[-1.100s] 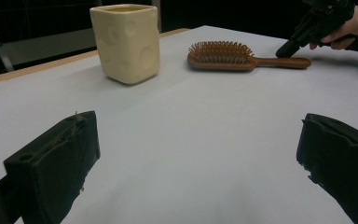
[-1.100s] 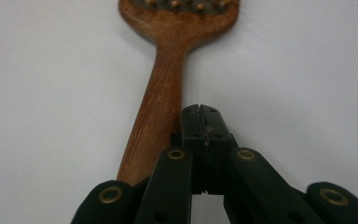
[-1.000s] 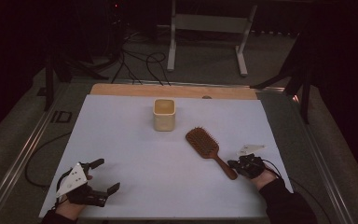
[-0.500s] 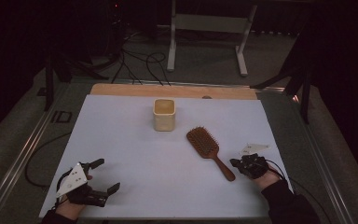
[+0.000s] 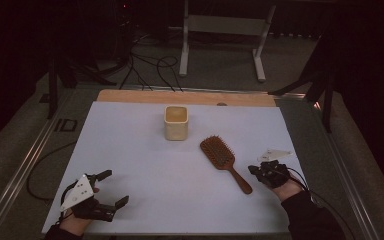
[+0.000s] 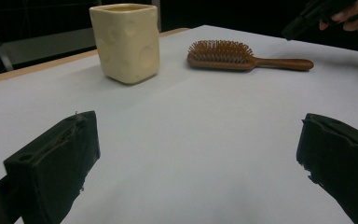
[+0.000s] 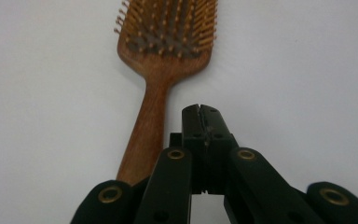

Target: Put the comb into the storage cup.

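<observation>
Hairbrush (image 5: 224,160) lies with its handle running toward five o'clock, ending just beside your right gripper (image 5: 258,171), jaws pressed together on nothing, while your left gripper (image 5: 111,188) gapes empty, well apart.

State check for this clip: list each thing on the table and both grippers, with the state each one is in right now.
Cup: upright, open top, standing apart from the brush.
Brush: lying flat, bristles up, handle toward the right gripper, not held.
Left gripper: jaws wide open, holding nothing.
Right gripper: jaws shut, empty, tips just beside the brush handle.
</observation>
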A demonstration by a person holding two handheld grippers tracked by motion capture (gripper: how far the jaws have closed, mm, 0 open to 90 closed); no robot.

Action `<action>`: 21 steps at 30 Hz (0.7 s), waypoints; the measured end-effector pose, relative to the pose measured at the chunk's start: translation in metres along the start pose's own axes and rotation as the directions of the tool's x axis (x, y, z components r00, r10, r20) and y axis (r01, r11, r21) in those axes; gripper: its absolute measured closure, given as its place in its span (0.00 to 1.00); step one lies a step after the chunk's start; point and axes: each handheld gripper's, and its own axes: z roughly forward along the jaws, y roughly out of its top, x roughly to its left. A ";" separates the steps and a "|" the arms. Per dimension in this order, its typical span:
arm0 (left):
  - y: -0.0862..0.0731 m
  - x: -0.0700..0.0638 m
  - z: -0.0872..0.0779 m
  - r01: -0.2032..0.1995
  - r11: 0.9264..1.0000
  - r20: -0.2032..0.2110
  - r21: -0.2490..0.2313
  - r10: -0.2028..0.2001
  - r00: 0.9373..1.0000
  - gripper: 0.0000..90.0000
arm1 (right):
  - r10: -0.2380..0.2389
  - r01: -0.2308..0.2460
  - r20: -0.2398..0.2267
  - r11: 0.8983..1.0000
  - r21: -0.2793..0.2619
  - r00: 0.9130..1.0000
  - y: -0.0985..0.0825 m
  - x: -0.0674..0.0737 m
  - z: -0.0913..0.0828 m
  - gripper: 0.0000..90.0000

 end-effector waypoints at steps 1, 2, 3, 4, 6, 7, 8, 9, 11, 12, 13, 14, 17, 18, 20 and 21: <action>0.000 0.000 0.000 0.000 1.000 0.000 0.000 0.000 1.000 0.00 | -0.002 0.002 0.004 1.000 0.002 1.000 0.002 0.000 -0.001 1.00; 0.000 0.000 0.000 0.000 1.000 0.000 0.000 0.000 1.000 0.00 | -0.001 0.001 0.004 1.000 0.000 1.000 0.004 0.001 -0.002 1.00; 0.000 0.000 0.000 0.001 1.000 0.001 -0.001 -0.001 1.000 0.00 | -0.002 0.002 0.002 1.000 -0.002 1.000 0.006 0.002 -0.002 1.00; 0.000 0.000 0.000 0.000 1.000 0.000 -0.001 0.000 1.000 0.00 | -0.002 0.002 0.007 1.000 0.000 1.000 0.008 0.002 -0.003 1.00; 0.000 0.000 0.000 0.000 1.000 0.000 0.000 0.000 1.000 0.00 | -0.002 0.002 0.003 1.000 -0.003 1.000 0.011 0.003 -0.004 1.00; 0.000 0.000 0.000 0.001 1.000 0.001 -0.001 -0.001 1.000 0.00 | -0.002 0.002 0.003 1.000 -0.003 1.000 0.011 0.003 -0.004 1.00; 0.000 0.000 0.000 0.001 1.000 0.001 -0.001 -0.001 1.000 0.00 | -0.002 0.002 0.003 1.000 -0.004 1.000 0.013 0.004 -0.004 0.99; 0.000 0.000 0.000 0.001 1.000 0.001 -0.001 -0.001 1.000 0.00 | 0.000 0.000 0.013 1.000 -0.006 1.000 0.017 0.005 -0.004 0.97; 0.000 0.000 0.000 0.003 1.000 0.001 -0.003 -0.003 1.000 0.00 | 0.001 -0.001 0.016 1.000 -0.006 1.000 0.019 0.006 -0.004 0.95; 0.000 0.000 0.000 0.003 1.000 0.001 -0.002 -0.003 1.000 0.00 | 0.009 -0.009 0.021 1.000 -0.003 1.000 0.022 0.008 -0.004 0.93; 0.000 0.000 0.000 0.003 1.000 0.001 -0.002 -0.003 1.000 0.00 | 0.009 -0.009 0.021 1.000 -0.003 1.000 0.022 0.008 -0.004 0.93; 0.000 0.000 0.000 0.003 1.000 0.001 -0.002 -0.003 1.000 0.00 | -0.001 0.001 0.018 1.000 0.008 1.000 0.025 0.010 -0.003 0.89; 0.000 0.000 0.000 0.003 1.000 0.002 -0.003 -0.003 1.000 0.00 | 0.000 0.000 0.013 1.000 0.021 1.000 0.028 0.012 -0.002 0.86; 0.000 0.000 0.000 0.004 1.000 0.002 -0.002 -0.004 1.000 0.00 | 0.002 -0.003 0.014 0.999 0.033 1.000 0.030 0.013 0.000 0.81; 0.000 0.000 0.000 0.004 1.000 0.003 -0.003 -0.004 1.000 0.00 | 0.003 -0.003 0.006 0.999 0.048 1.000 0.033 0.014 0.002 0.76; 0.000 0.000 0.000 0.004 1.000 0.002 -0.002 -0.004 1.000 0.00 | 0.003 -0.003 0.006 0.999 0.048 1.000 0.033 0.014 0.002 0.76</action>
